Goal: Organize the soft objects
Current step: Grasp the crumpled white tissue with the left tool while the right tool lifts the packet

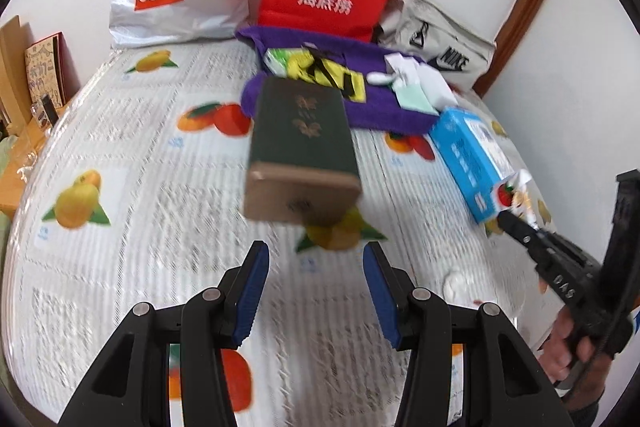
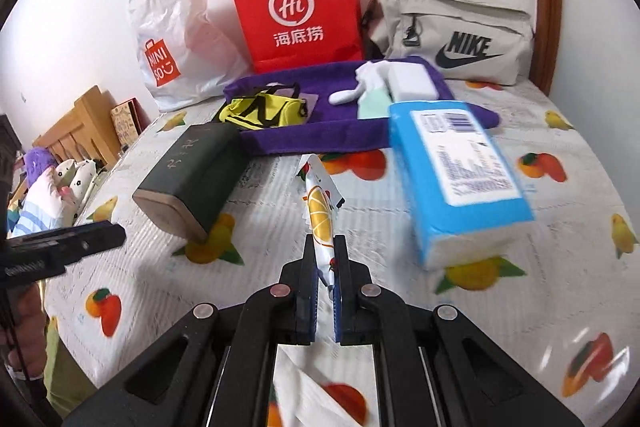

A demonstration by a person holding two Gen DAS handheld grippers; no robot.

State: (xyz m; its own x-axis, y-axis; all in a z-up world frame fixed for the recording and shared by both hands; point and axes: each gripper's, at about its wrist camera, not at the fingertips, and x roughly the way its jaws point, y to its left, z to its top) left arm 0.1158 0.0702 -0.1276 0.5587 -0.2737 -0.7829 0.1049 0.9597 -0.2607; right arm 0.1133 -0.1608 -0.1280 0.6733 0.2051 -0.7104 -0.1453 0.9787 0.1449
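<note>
My right gripper (image 2: pixel 326 247) is shut on a small fruit-print packet (image 2: pixel 320 211), held edge-on above the fruit-print tablecloth (image 2: pixel 160 307). The left wrist view shows the same packet (image 1: pixel 516 193) at the right gripper's tip (image 1: pixel 508 221). My left gripper (image 1: pixel 315 251) is open with nothing between its blue pads (image 1: pixel 252 291), just short of a dark green box (image 1: pixel 302 147) (image 2: pixel 192 171). A blue tissue pack (image 2: pixel 460 179) (image 1: pixel 468 155) lies to the right. Behind, a purple towel (image 2: pixel 320 135) (image 1: pixel 380 107) carries a yellow pouch (image 2: pixel 264 111), white soft items (image 2: pixel 412 81) and a mint cloth (image 2: pixel 372 103).
Against the back wall stand a white Miniso bag (image 2: pixel 176 39), a red paper bag (image 2: pixel 296 11) and a beige Nike bag (image 2: pixel 460 35). A wooden rack (image 2: pixel 80 123) and plush items (image 2: pixel 44 183) sit past the table's left edge. A hand (image 1: pixel 568 343) holds the right gripper.
</note>
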